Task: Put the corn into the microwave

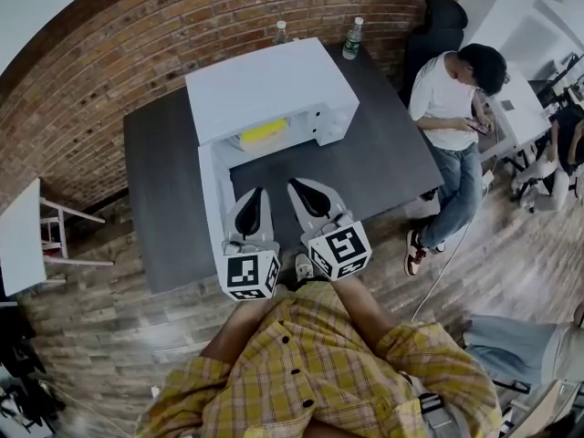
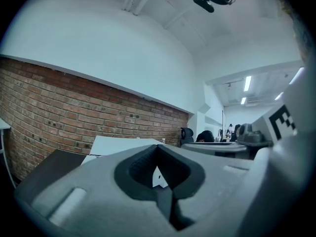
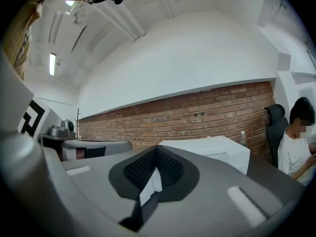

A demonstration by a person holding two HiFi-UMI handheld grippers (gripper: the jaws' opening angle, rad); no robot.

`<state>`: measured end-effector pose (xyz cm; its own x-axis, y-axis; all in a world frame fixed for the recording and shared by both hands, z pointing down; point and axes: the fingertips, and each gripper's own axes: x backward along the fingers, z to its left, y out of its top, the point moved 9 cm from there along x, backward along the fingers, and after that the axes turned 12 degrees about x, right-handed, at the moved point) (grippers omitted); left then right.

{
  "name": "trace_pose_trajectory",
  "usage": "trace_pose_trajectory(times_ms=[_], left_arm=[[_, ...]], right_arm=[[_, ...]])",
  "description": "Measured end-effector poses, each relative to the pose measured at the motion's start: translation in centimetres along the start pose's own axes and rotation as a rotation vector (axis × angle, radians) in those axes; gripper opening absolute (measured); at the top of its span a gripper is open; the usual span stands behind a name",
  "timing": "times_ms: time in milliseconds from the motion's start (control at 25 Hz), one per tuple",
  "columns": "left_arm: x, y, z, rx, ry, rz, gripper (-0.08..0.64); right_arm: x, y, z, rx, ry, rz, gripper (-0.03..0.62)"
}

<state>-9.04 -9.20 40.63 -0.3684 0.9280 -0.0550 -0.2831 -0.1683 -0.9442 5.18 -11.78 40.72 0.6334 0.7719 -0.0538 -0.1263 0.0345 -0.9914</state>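
A white microwave (image 1: 274, 85) stands at the back of the dark table (image 1: 383, 153), its door (image 1: 212, 190) swung open toward me on the left. The yellow corn (image 1: 263, 133) lies inside the cavity. My left gripper (image 1: 254, 194) and right gripper (image 1: 299, 187) hover side by side in front of the opening, both shut with nothing between the jaws. The right one is rolled to one side. In the left gripper view the left gripper (image 2: 159, 168) points level at the microwave (image 2: 118, 144). The right gripper (image 3: 156, 174) sees the microwave (image 3: 212, 149) to its right.
Two bottles (image 1: 353, 38) (image 1: 280, 32) stand at the table's far edge against the brick wall. A person (image 1: 452, 108) sits to the right of the table, near a black chair (image 1: 438, 26). A white side table (image 1: 18, 235) stands at the left.
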Motion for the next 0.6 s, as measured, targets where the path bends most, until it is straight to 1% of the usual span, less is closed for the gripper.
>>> trace_pose_trajectory(times_ms=[400, 600], left_arm=[[0.1, 0.2, -0.1, 0.004, 0.000, -0.018, -0.003], [0.7, 0.5, -0.6, -0.006, -0.013, -0.028, -0.003]], right_arm=[[0.6, 0.3, -0.1, 0.024, -0.010, 0.003, 0.000], [1.2, 0.8, 0.6, 0.040, -0.011, -0.017, 0.000]])
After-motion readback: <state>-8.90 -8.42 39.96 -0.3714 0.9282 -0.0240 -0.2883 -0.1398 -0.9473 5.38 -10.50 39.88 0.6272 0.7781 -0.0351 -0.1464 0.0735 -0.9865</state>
